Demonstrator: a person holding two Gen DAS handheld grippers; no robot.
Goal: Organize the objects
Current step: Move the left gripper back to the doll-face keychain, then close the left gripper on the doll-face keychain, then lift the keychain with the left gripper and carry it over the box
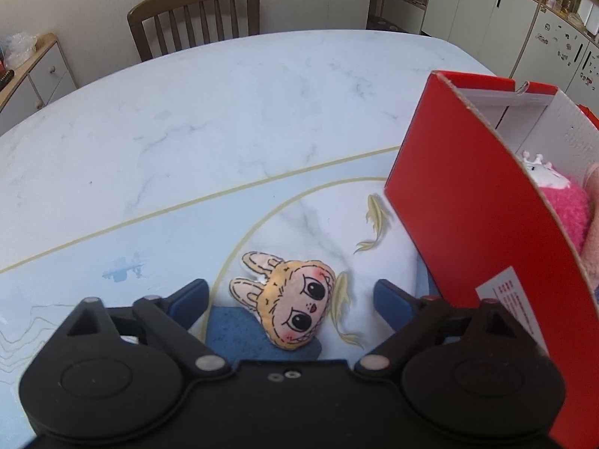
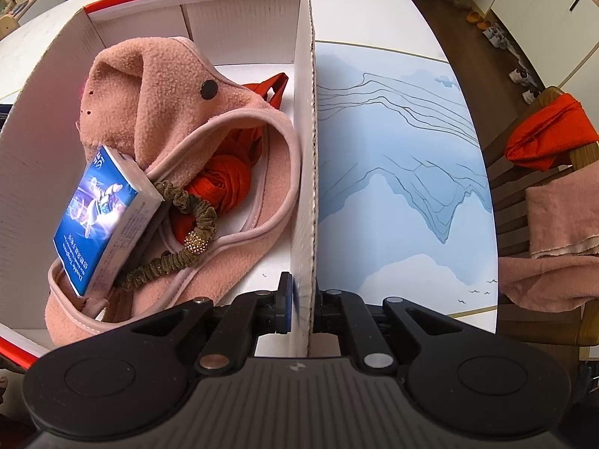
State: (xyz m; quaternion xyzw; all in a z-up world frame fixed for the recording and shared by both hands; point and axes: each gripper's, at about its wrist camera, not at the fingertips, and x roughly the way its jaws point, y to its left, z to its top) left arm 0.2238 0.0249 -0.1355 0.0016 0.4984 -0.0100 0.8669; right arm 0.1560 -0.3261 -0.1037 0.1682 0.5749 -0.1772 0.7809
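Closest to me, my left tool (image 1: 290, 292) has its jaws spread wide apart, gripping nothing, and a flat bunny-face plush (image 1: 290, 299) lies on the desk (image 1: 187, 119) right between the blue fingertips (image 1: 189, 295), not touching either as far as I can see. It sits on the printed mat (image 1: 75, 262), partly on a dark blue patch. Just to the right of that is the red outside of the box (image 1: 468, 217), with something fuzzy and pink (image 1: 565, 209) showing inside.

My right tool (image 2: 299, 308) is clamped on the box's white side wall (image 2: 305, 187), one finger inside and one outside. Inside the box, nearest first: a blue carton (image 2: 99, 220) leaning on a pink fleece hat (image 2: 168, 93), an olive scrunchie (image 2: 187, 224) with a gold bead just beside the carton, and a red knotted cloth (image 2: 224, 183) tucked in the hat's opening.

Further out, a wooden chair (image 1: 198, 15) stands at the desk's far side, and off to my right another chair has red and pink cloth (image 2: 554, 187) draped on it.
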